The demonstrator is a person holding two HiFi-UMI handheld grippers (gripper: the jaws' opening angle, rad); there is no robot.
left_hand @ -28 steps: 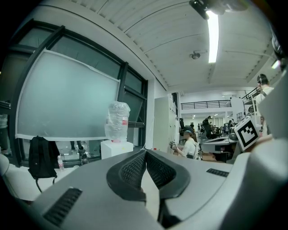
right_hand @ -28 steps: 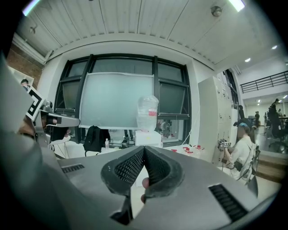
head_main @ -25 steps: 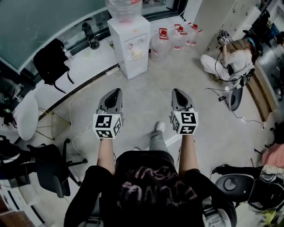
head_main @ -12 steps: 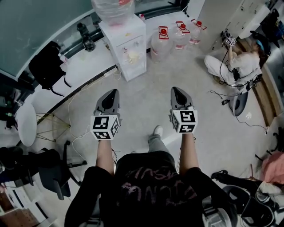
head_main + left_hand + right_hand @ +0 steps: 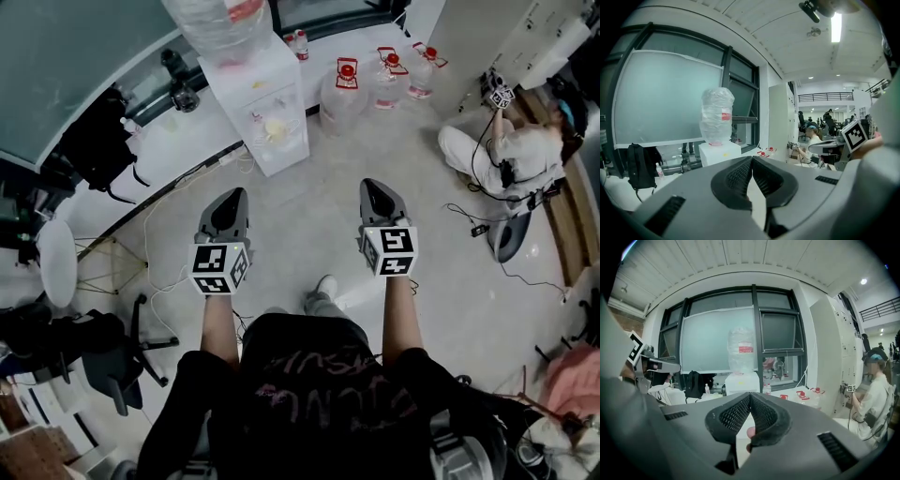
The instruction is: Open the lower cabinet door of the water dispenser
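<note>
the water dispenser (image 5: 265, 98) is standing well ahead of both tongs, its lower cabinet door (image 5: 283, 148) untouched; left tongs (image 5: 234, 196) and right tongs (image 5: 372, 187) are hovering pressed together, empty.

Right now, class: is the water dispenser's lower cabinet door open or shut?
Shut. In the head view the lower cabinet door lies flush with the white front of the water dispenser, with no panel swung out.

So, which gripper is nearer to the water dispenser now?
Left. The left gripper is in front of the water dispenser, apart from it; the right gripper is farther off to its right.
</note>
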